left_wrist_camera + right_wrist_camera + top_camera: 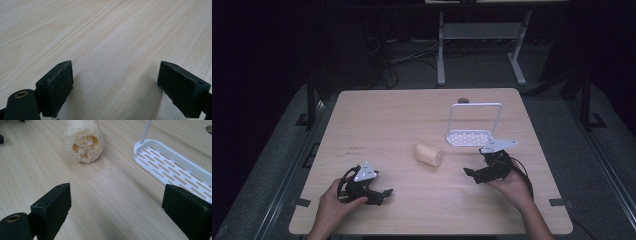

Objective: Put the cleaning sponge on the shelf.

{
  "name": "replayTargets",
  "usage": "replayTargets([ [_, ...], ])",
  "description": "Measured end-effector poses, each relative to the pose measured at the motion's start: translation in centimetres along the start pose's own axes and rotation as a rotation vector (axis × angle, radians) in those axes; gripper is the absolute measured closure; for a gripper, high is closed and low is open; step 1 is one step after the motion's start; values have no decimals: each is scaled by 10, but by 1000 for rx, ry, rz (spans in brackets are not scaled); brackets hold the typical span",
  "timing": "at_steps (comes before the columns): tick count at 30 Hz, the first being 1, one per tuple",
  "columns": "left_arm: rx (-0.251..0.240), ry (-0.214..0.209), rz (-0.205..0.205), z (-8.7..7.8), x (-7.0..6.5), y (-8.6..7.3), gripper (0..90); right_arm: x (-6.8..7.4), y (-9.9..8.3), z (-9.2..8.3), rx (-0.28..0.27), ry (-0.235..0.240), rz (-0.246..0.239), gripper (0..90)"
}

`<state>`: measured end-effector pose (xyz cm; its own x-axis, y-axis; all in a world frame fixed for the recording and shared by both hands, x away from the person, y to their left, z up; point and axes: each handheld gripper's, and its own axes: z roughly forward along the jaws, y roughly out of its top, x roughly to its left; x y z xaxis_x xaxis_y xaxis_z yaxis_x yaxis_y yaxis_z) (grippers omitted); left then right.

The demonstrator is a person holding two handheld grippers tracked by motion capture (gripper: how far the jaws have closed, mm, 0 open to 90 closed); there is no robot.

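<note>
Left gripper, near, spread, idle. Right gripper, spread, faces loofah mid-bench; white rack far right. Advice: pinch loofah lightly across its middle.

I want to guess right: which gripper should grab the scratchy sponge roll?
Probably the right gripper: its open jaws face the loofah. The left gripper faces bare table.
</note>
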<state>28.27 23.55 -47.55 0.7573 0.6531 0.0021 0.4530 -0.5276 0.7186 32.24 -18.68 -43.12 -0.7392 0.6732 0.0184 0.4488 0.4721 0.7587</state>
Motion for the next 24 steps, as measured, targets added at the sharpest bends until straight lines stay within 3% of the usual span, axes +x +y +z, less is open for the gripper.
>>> replayTargets([
  [24, -7, 2, -2, 0, 0, 0, 127, 14, 34, 28, 33, 53, -77, 85],
])
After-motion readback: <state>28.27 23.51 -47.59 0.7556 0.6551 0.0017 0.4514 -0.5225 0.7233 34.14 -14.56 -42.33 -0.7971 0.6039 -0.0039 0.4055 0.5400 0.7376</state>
